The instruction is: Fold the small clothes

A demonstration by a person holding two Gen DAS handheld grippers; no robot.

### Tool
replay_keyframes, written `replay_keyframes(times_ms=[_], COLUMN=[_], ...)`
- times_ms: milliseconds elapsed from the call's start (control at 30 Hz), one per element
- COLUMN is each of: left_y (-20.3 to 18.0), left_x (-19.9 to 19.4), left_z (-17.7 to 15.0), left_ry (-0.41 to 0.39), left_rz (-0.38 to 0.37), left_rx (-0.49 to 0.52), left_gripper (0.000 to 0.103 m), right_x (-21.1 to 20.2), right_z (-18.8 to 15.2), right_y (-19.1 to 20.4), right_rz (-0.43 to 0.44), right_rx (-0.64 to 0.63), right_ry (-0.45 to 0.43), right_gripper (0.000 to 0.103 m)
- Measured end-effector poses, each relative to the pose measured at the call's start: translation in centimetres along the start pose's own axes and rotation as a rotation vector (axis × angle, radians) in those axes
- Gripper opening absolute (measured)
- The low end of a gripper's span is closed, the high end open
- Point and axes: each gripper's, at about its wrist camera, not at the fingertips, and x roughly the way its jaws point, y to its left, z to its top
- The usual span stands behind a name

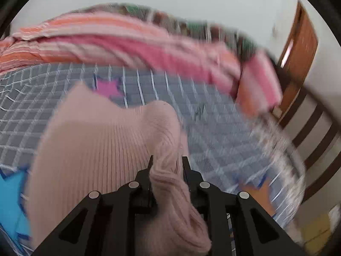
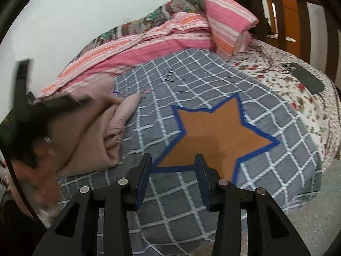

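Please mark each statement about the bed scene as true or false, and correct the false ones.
1. The left gripper is closed on the pink knitted garment. True.
2. The right gripper holds a fold of the garment. False: its jaws stand open with nothing between them, over the grey checked cover.
3. A dark phone lies on the floral sheet. True.
4. The star ahead of the right gripper is green. False: it is orange with a blue border.
5. The striped pink blanket is spread flat over the whole bed. False: it is bunched along the far side.
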Motion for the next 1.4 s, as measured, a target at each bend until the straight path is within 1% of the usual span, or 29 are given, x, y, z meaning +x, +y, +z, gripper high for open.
replay_keyframes(times_ms=[33,67,100,133,167,233,300,333,367,400,433,500,567,600,633,700,800,833,867,900,933,967,1000,1033,1133,1200,1267,1333,1400], left_y=[-0.5,-1.0,-1.3,-1.2,-0.7,0.6,1.5,2.4,3.4,4.1,5.1,6.9,8.9,9.9,11.0,13.0,15.4,16.1,16.6,16.8,17.1,17.3,17.5,17.7,17.9,17.9,17.8,17.5,17.3], left_x=[0.1,-0.2,-0.5,-0.7,-1.1,-2.3,-3.4,-4.4,-5.4,-6.5,-7.3,-8.2,-7.9,-7.6,-7.2,-6.7,-6.0,-5.8,-5.5,-5.2,-4.9,-4.7,-4.5,-4.4,-4.2,-4.2,-4.2,-4.2,-4.3], left_z=[-0.7,-1.0,-0.8,-0.5,0.0,1.1,1.8,2.3,2.8,3.0,3.3,3.9,4.0,3.8,3.5,2.8,1.9,1.7,1.5,1.4,1.3,1.3,1.2,1.2,1.0,1.0,1.0,1.1,1.2], left_ry=[-0.022,-0.046,-0.037,-0.014,0.011,0.04,0.045,0.029,-0.003,-0.041,-0.079,-0.109,-0.093,-0.079,-0.061,-0.036,-0.007,0.003,0.013,0.02,0.028,0.035,0.038,0.039,0.048,0.056,0.062,0.07,0.069], left_rz=[0.023,0.023,-0.005,-0.05,-0.109,-0.204,-0.279,-0.313,-0.331,-0.331,-0.307,-0.193,-0.069,-0.031,-0.003,0.02,0.013,0.009,0.007,0.005,-0.001,-0.01,-0.018,-0.03,-0.063,-0.079,-0.096,-0.113,-0.113], left_rx=[0.035,0.073,0.092,0.089,0.073,0.026,-0.005,-0.025,-0.043,-0.052,-0.054,-0.043,-0.038,-0.044,-0.054,-0.087,-0.15,-0.167,-0.18,-0.188,-0.197,-0.206,-0.213,-0.219,-0.216,-0.199,-0.186,-0.165,-0.151], left_gripper=[0.023,0.03,0.044,0.052,0.056,0.056,0.058,0.06,0.064,0.069,0.071,0.072,0.072,0.072,0.072,0.072,0.072,0.072,0.072,0.072,0.072,0.072,0.072,0.072,0.072,0.072,0.072,0.072,0.072], right_x=[-0.2,-0.3,-0.3,-0.3,-0.3,-0.2,-0.1,-0.1,0.0,0.1,0.3,0.8,1.6,2.4,3.0,4.5,6.7,7.5,8.2,8.9,9.5,9.9,9.8,9.6,7.3,6.5,7.6,9.2,8.9], right_z=[0.0,0.1,0.2,0.4,0.6,1.3,2.2,2.6,3.1,3.6,4.3,5.4,6.5,7.0,7.2,7.4,7.0,6.8,6.7,6.6,6.5,6.5,6.5,6.7,6.4,5.2,3.8,2.3,2.3], right_y=[-0.3,-0.6,-0.8,-1.0,-1.1,-1.0,-0.5,-0.2,0.2,0.8,1.5,2.8,4.3,5.2,5.9,7.4,9.2,9.7,10.2,10.5,10.8,11.0,11.1,11.2,11.1,10.2,9.1,7.9,7.8], right_rz=[-0.006,-0.01,-0.013,-0.013,-0.012,-0.003,0.027,0.045,0.068,0.101,0.143,0.217,0.31,0.359,0.387,0.421,0.426,0.414,0.4,0.385,0.372,0.356,0.347,0.344,0.377,0.372,0.334,0.327,0.337], right_rx=[0.0,0.001,0.002,0.003,0.002,0.001,-0.007,-0.012,-0.018,-0.023,-0.026,-0.017,0.002,0.016,0.026,0.046,0.063,0.06,0.056,0.051,0.044,0.037,0.027,0.009,-0.037,-0.024,0.019,0.074,0.085], right_ry=[0.0,0.0,0.0,-0.002,-0.004,-0.009,-0.016,-0.019,-0.024,-0.028,-0.03,-0.031,-0.031,-0.027,-0.019,0.015,0.049,0.061,0.076,0.094,0.111,0.111,0.104,0.087,0.008,-0.02,0.021,0.084,0.07], right_gripper=[0.041,0.041,0.041,0.041,0.041,0.041,0.042,0.043,0.046,0.047,0.049,0.051,0.06,0.063,0.065,0.065,0.064,0.059,0.05,0.045,0.034,0.026,0.023,0.013,0.011,0.01,0.01,0.01,0.01])
